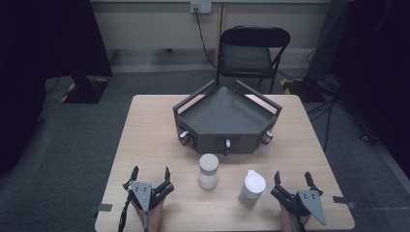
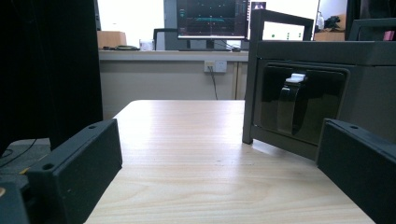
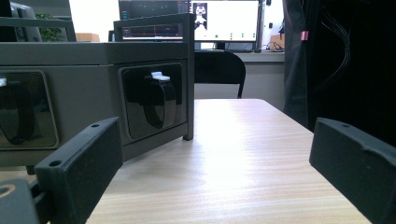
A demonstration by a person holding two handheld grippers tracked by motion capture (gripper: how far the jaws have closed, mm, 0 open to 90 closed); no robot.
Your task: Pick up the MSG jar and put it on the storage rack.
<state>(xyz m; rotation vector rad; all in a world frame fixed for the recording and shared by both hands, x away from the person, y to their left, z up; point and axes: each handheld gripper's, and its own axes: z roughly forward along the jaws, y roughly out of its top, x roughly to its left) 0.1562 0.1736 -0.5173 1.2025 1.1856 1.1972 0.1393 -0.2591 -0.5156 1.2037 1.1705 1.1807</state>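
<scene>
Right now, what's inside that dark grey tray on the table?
The dark grey tray has a bare floor in the high view, with nothing resting on it. Its near wall hides a thin strip of the floor behind it.

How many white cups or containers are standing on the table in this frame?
2. One white container stands near the table's middle, in front of the dark tray. The lidded white cup stands to its right, beside the right gripper. None seems hidden.
</scene>
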